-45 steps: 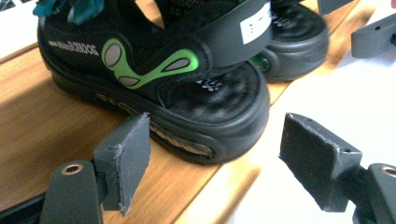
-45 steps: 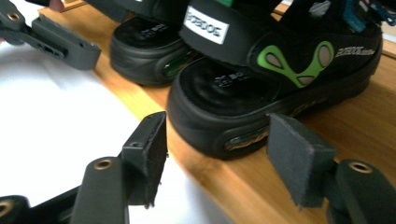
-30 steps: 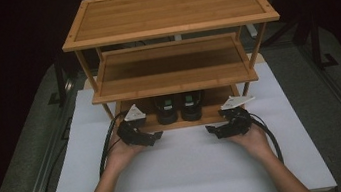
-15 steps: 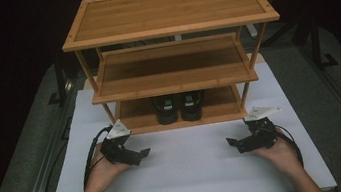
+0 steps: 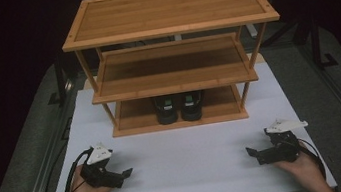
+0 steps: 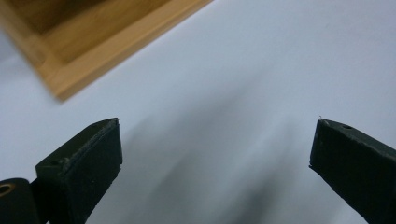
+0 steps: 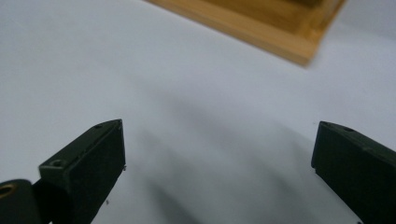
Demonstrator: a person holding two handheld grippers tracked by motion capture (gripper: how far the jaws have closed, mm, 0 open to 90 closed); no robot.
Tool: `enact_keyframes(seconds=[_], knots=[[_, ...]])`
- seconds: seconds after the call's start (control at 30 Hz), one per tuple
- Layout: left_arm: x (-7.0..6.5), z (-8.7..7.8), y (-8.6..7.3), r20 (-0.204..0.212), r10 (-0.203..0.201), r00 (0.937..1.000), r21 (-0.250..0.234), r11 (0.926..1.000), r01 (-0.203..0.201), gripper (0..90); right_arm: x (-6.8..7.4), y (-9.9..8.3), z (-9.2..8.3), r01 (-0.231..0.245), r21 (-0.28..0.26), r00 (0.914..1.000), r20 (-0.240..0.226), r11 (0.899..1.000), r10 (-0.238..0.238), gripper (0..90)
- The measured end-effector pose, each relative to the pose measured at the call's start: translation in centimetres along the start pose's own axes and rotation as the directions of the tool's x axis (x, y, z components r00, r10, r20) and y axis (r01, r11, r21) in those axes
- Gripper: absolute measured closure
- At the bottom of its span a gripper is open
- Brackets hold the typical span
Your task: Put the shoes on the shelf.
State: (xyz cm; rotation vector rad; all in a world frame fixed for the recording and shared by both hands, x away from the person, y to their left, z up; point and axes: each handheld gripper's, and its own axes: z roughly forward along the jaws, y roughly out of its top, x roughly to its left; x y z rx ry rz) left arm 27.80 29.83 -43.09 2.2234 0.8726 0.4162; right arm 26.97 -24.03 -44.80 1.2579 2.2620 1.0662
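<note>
We are seeing a rack (image 5: 166, 10) of warm, smooth wood with a faint satin sheen. Beyond our jaws, the white sheet (image 5: 191, 148) is looking matt and smooth, like paper or plastic board. The shoes (image 5: 180, 107) are showing dull black. Our pads (image 6: 88, 154) are looking like matt black rubber or plastic.

A recording lab: white mat (image 5: 187, 159) on a railed bench, black backdrop all round.
</note>
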Motion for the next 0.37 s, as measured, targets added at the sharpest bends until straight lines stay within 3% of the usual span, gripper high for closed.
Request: enact_keyframes(seconds=[0.27, 0.37], knots=[[-0.3, 0.1, -2.1, 0.009, -0.002, 1.0000, 0.056, 0.9984, 0.002, 2.0, -0.6, -1.2, -0.1, -0.006, 0.062, 0.9989, 0.046, 0.998, 0.003, 2.5], [-0.2, 0.4, -2.2, 0.025, -0.014, 0.9996, 0.048, 0.9988, 0.013, 0.9, -0.5, -1.2, 0.1, -0.003, 0.076, 0.9982, 0.059, 0.997, -0.001, 2.5]])
